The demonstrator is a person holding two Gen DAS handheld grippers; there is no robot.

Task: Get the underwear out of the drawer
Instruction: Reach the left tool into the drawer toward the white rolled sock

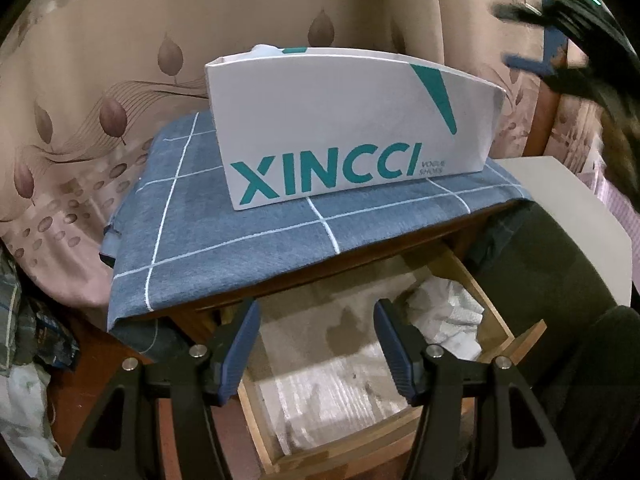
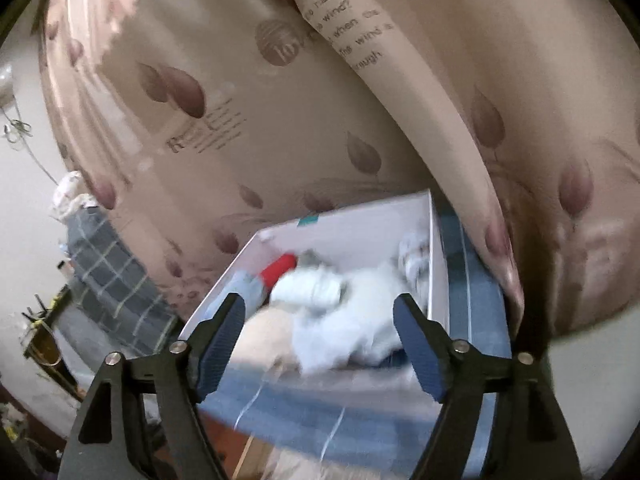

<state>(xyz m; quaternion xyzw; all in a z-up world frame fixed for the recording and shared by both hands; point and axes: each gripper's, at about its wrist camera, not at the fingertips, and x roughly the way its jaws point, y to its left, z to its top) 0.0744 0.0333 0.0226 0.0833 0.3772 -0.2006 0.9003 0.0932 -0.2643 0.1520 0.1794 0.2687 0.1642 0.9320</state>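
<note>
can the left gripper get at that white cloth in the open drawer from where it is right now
Probably yes. The left gripper is open and empty above the open drawer, and the white cloth lies uncovered in the drawer's right corner, just past the right finger. Nothing lies between them.

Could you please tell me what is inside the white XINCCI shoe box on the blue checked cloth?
The shoe box holds a heap of pale garments and a red item. Whatever lies beneath that heap is covered, and blur hides what each piece is.
</note>
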